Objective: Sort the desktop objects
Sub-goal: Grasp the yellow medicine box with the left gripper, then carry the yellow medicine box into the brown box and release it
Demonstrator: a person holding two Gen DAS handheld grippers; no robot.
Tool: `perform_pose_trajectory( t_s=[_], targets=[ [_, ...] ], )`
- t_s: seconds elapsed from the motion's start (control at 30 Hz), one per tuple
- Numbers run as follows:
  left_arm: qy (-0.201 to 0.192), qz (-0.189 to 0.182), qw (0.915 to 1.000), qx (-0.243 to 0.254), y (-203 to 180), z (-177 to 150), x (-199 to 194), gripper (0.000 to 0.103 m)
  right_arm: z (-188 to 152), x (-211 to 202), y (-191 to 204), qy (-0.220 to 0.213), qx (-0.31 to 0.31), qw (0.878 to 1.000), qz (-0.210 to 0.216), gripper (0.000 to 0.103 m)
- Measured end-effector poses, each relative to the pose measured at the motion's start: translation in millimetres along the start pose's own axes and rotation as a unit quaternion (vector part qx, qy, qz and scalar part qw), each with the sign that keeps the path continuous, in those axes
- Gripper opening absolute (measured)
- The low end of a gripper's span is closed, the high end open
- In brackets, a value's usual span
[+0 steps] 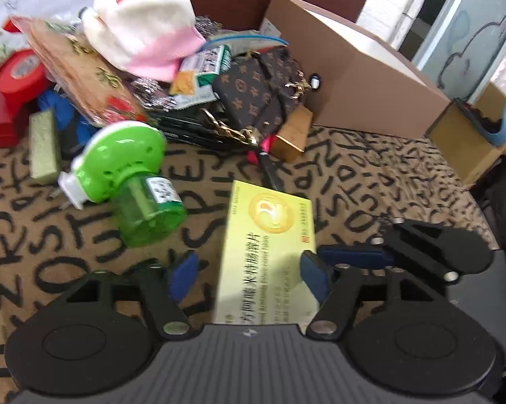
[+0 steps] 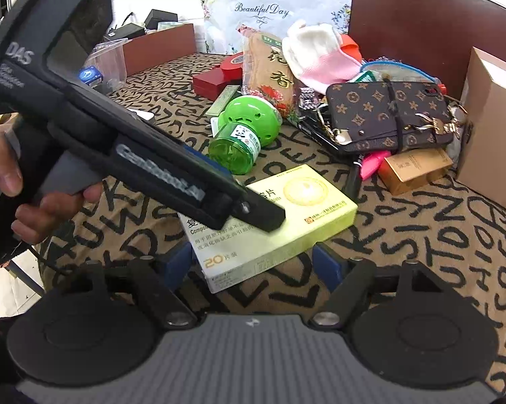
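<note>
Both grippers straddle the yellow medicine box lying flat on the letter-printed surface.

The box is a slim cardboard carton, pale yellow-green with a gold round emblem; in the left wrist view its long axis runs away from the camera, emblem end farthest. The left gripper has its jaws spread, blue pads on either side of the box; whether they touch it is unclear. The right gripper is likewise spread around the box's near end. Just beyond the box lies a glossy green plastic bottle on its side. Behind the box sits a brown monogram wallet, a fuzzy pink-and-white glove, and a cardboard carton.
</note>
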State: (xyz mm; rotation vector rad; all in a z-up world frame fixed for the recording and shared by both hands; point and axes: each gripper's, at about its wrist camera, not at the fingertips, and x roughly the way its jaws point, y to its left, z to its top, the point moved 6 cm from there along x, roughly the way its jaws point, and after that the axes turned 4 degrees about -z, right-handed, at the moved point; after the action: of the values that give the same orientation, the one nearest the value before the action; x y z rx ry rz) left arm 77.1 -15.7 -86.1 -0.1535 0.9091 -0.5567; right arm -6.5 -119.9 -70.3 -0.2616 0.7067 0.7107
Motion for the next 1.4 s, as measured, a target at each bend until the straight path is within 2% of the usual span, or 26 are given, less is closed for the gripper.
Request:
perform_pose_trajectory(
  t_s=[0.1,0.2,0.33,0.43,0.5,0.67,0.87,1.17,1.4],
  targets=[
    [0.001,-0.003,1.0000,0.001,-1.2,2.0,1.6,0.062,-2.7,3.8,2.9,0.004,-0.011,1.000,-0.005,0.077],
    [0.007,-0.010,0.9999,0.007,-2.7,3.3,8.2,0.069,-4.6,7.8,3.3,0.008,-0.021,1.000,-0.007,0.080],
    [0.007,-0.015,0.9998,0.009,-2.9,5.0,11.2,0.066,-5.3,14.5,0.4,-0.003,-0.010,1.000,-0.011,0.084],
    [0.000,-0.004,1.0000,0.006,-3.1,5.9,9.0,0.061,-6.0,13.9,0.3,-0.006,-0.012,1.000,-0.013,0.081],
    [-0.005,0.005,0.9999,0.007,-5.0,6.7,7.3,0.060,-5.2,11.0,0.5,-0.008,-0.008,1.000,-0.010,0.075],
    [-0.012,0.015,0.9997,0.014,-12.2,7.3,2.8,0.058,-5.0,3.9,-1.1,-0.010,0.006,1.000,-0.004,0.069],
    [-0.037,0.009,0.9990,0.022,-28.8,17.2,-10.5,0.058,1.0,-16.3,-5.6,-0.037,0.012,0.999,-0.010,0.068],
    [-0.087,-0.009,0.9942,0.063,-71.9,60.8,-25.3,0.056,23.7,-60.6,-33.7,-0.101,0.004,0.994,-0.050,0.068],
    [-0.131,-0.029,0.9857,0.102,-115.5,110.5,-26.3,0.055,48.1,-94.2,-73.4,-0.149,-0.004,0.984,-0.096,0.068]
  ],
)
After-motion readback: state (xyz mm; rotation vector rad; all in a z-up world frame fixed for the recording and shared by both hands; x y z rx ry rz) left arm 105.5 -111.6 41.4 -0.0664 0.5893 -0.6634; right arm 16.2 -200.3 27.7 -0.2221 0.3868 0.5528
